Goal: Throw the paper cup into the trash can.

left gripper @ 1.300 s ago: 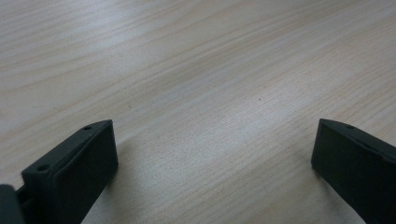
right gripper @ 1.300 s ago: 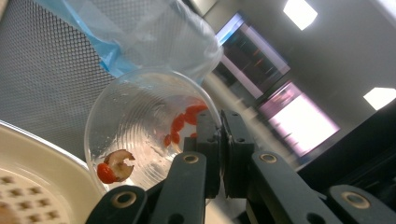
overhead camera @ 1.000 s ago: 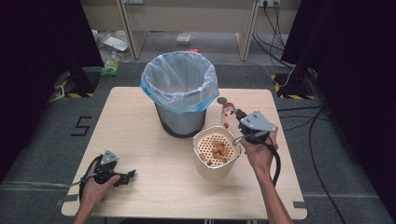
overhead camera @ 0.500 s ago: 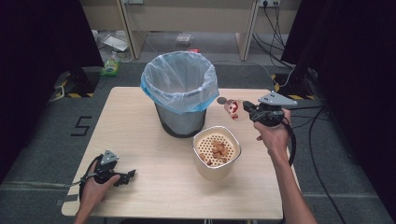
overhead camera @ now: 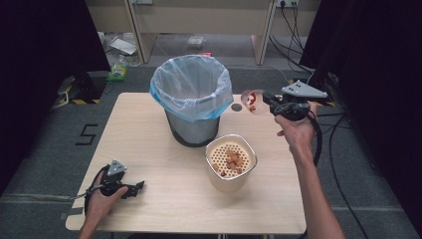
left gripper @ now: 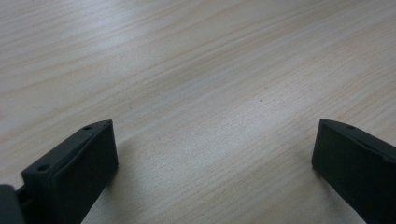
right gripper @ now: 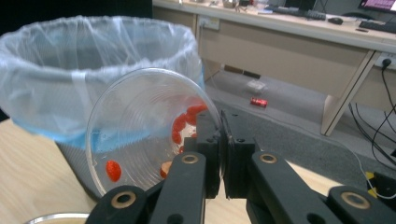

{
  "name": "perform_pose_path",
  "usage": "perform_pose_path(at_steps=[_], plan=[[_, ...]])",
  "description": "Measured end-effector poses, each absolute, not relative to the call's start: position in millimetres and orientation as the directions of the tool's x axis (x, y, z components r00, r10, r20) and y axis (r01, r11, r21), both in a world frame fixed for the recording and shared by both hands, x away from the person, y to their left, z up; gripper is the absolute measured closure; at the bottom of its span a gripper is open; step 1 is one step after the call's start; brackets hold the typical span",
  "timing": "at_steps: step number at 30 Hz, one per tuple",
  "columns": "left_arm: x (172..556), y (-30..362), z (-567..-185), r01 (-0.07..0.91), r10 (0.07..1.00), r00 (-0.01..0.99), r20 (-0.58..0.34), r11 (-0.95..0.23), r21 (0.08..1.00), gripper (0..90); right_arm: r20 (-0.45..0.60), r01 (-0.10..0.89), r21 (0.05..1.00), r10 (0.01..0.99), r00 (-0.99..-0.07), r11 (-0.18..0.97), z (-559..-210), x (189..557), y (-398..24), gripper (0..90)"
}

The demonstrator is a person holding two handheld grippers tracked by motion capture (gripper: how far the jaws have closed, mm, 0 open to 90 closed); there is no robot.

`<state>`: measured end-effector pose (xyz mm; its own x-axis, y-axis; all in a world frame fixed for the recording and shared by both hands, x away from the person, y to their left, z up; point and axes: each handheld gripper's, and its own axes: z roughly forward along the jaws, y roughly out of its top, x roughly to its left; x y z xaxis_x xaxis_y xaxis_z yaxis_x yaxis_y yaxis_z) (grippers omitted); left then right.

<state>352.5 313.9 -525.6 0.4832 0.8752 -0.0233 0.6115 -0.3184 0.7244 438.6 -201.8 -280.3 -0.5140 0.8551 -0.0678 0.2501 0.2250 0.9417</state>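
Two tongs differ: the right tongs, clenched on the rim of a clear plastic dish of red bits, have risen beside the lined bin near the surface's far edge, likely for tipping; the left tongs rest released at the near-left corner.

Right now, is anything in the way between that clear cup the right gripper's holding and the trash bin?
Nothing visible. The right gripper holds the clear cup tilted beside the bag-lined bin, with open air between them. The strainer bowl sits lower, off the path.
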Motion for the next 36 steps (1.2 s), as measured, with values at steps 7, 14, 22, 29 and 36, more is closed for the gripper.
perform_pose_path(at_steps=[7, 14, 22, 29, 36], plan=[[352.5, 314.0, -525.7, 0.611, 0.875, 0.483, -0.023, -0.319, 0.725, 0.0, -0.066, 0.227, 0.952, 0.859, -0.507, 0.207, -259.0, 445.7, -199.8, 87.2], [352.5, 313.9, -525.7, 0.611, 0.875, 0.483, -0.023, -0.318, 0.725, 0.0, -0.065, 0.205, 0.96, 0.863, -0.5, 0.191, -229.9, 455.8, -194.0, 87.2], [352.4, 313.9, -525.7, 0.611, 0.875, 0.483, -0.023, -0.318, 0.725, 0.0, -0.062, 0.195, 0.96, 0.831, -0.553, 0.201, -207.4, 476.5, -161.4, 87.1], [352.3, 313.9, -525.7, 0.611, 0.876, 0.482, -0.023, -0.318, 0.725, 0.0, -0.052, 0.217, 0.949, 0.795, -0.605, 0.227, -210.3, 502.0, -117.8, 86.9], [352.3, 313.9, -525.8, 0.611, 0.876, 0.482, -0.023, -0.317, 0.725, 0.0, -0.021, 0.269, 0.933, 0.784, -0.621, 0.238, -223.8, 530.5, -83.0, 82.2]])
